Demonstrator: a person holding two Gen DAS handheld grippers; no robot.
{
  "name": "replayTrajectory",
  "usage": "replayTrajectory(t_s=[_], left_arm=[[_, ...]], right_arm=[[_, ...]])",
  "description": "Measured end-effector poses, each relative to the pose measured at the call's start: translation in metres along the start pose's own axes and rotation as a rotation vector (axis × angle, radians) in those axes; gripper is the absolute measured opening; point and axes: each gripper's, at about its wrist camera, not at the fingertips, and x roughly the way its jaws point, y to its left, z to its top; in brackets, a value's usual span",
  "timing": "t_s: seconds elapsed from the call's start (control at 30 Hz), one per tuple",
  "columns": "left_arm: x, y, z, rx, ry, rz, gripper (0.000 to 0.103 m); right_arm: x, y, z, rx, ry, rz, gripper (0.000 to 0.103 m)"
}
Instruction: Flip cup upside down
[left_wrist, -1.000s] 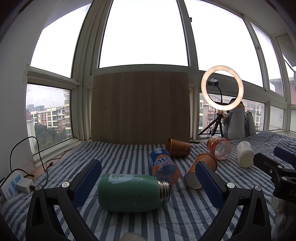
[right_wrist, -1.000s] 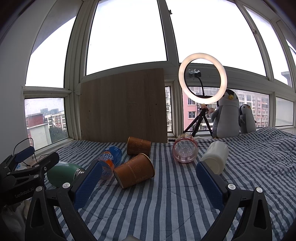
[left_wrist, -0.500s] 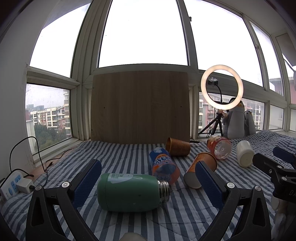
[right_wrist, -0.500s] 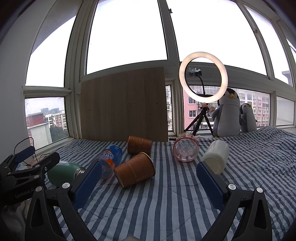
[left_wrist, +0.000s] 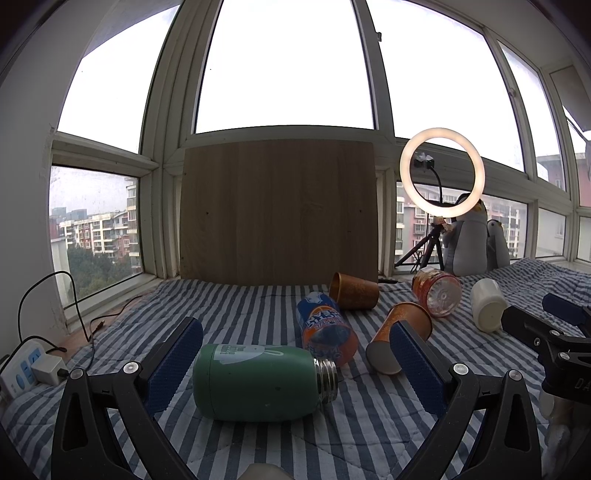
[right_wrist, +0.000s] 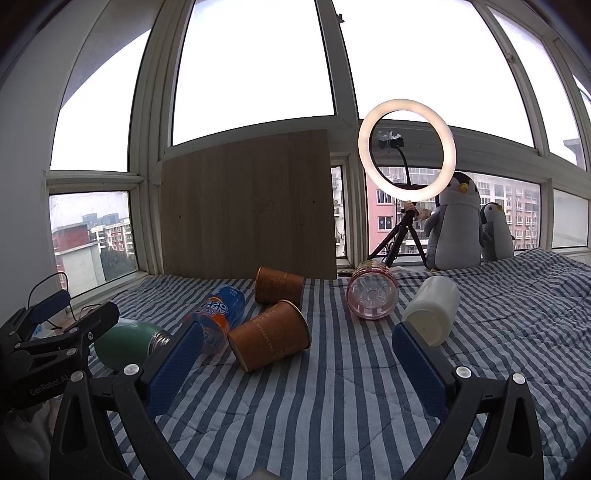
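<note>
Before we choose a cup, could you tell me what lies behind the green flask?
Directly behind the green flask lies the orange soda bottle, then a brown paper cup. The flask hides the bottle's near end.

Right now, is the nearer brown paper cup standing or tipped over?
Tipped over. The nearer brown paper cup lies on its side on the striped blanket, with its rim facing away from the right wrist camera.

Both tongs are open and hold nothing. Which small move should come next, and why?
Probably ease the right tongs forward toward the nearer brown paper cup. It lies on its side on the striped blue-and-white quilt, just ahead of the open tongs, untouched. The left tongs face the green metal flask, not a cup.
</note>
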Motion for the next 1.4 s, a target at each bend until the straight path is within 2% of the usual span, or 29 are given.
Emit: replayTrajectory(t_s=[0.5,0.7,0.9,1.13,1.4], left_arm=[[0.003,-0.001,-0.005,-0.011,0.023,-0.022,0.103],[0.006,0.005,-0.001,-0.023,0.082,-0.083,0.103],[0.006,0.014,0.007,0.054,0.141,-0.132,0.103],[0.016,0.050,0.018,0.084,0.163,-0.092,0.103],[0.037,0.076,0.021,0.127,0.138,-0.062,0.103]], right_arm=[[0.005,-0.003,0.000,0.016,0.031,0.004,0.101],[0.018,-0.007,0.002,0.040,0.094,0.025,0.101],[0.035,-0.006,0.012,0.004,0.180,0.023,0.101],[0.054,0.005,0.035,-0.101,0.233,0.024,0.101],[0.112,0.008,0.069,-0.106,0.340,-0.004,0.101]])
